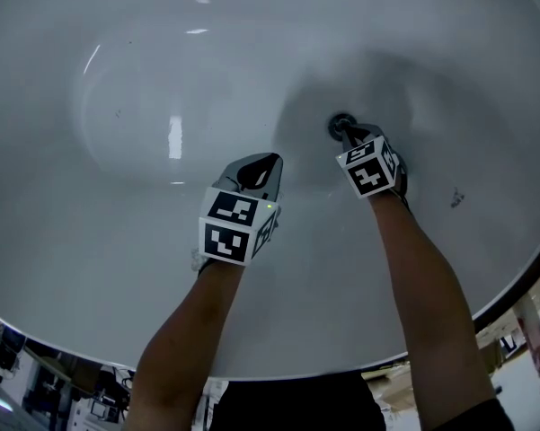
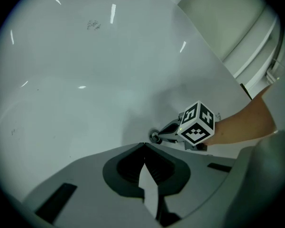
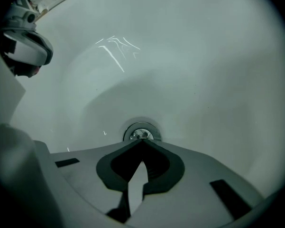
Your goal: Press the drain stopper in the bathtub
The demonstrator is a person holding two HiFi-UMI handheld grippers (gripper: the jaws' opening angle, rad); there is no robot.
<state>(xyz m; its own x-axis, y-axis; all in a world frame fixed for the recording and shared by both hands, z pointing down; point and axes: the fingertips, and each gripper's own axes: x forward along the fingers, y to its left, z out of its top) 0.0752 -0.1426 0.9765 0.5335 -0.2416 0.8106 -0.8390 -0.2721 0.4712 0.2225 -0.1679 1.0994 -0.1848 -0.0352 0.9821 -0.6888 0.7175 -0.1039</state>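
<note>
The round chrome drain stopper [image 3: 141, 133] sits in the floor of the white bathtub [image 1: 162, 79]. In the head view the drain stopper [image 1: 339, 124] shows as a dark ring just past my right gripper [image 1: 345, 133]. The right gripper [image 3: 141, 142] is shut, its tips at the stopper's near edge; contact is not clear. My left gripper [image 1: 259, 164] hangs shut over bare tub floor, to the left of the drain. From the left gripper [image 2: 143, 145] view, the right gripper [image 2: 157, 137] and its marker cube [image 2: 197, 123] rest by the drain stopper [image 2: 154, 137].
The tub's curved rim [image 1: 521, 277] runs along the bottom and right of the head view, with clutter on the floor [image 1: 530, 339] beyond it. A small dark speck [image 1: 455, 198] marks the tub wall at the right. A white fixture [image 2: 237, 37] stands past the tub.
</note>
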